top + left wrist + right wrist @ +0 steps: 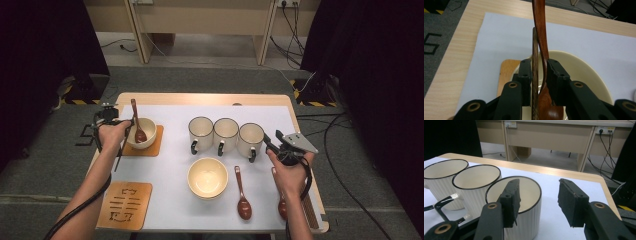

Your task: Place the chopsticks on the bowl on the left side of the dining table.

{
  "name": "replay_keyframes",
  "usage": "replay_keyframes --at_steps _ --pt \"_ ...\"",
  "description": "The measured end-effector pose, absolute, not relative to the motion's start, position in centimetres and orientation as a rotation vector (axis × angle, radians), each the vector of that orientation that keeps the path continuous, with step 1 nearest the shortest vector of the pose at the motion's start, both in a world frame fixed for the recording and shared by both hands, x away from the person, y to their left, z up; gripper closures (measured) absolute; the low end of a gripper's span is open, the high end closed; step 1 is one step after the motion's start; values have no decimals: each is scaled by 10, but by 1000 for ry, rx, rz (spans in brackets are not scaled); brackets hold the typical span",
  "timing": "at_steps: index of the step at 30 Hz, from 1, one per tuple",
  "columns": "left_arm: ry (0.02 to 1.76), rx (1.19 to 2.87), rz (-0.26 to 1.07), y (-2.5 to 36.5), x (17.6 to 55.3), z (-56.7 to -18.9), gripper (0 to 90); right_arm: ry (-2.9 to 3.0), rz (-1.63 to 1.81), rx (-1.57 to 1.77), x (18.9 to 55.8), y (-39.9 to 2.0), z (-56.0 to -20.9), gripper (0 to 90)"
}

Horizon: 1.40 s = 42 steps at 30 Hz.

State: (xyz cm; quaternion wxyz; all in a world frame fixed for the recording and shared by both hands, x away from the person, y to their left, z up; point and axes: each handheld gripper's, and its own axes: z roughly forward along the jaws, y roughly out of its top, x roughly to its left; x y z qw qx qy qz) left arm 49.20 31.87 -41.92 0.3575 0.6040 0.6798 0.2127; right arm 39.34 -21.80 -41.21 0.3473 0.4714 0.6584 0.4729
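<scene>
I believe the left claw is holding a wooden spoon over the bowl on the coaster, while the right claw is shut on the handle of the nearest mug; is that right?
Not quite: the right claw is open, empty, beside the nearest mug, as the right gripper view shows. The left claw does hold the wooden spoon over the bowl on the coaster.

Both forearms are bare, no sleeves in sight. Each hand carries a black gripper: the left gripper trails a black cable along the arm, and the right gripper wears a grey three-cornered plate on top. Up close, the fingers are matte black blocks with worn, rough pads, hinged on arms with brass-coloured rivets.
</scene>
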Motion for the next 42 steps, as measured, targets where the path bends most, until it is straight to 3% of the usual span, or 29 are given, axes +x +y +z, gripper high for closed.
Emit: replay_keyframes --at_steps 3,6,9,34,42 --pt "1736 1564 553 321 487 -415 758 1705 1228 1230 393 -219 -412 522" --pt "1702 1602 556 323 479 -411 866 1700 1225 1231 393 -221 -412 521" --pt "1696 1627 567 327 475 -411 889 1703 1227 1233 393 -220 -412 521" --pt "1704 1687 527 319 473 -425 875 1709 1223 1237 393 -218 -414 520" --pt "1652 1666 598 324 467 -420 791 1705 1213 1248 393 -221 -413 520"
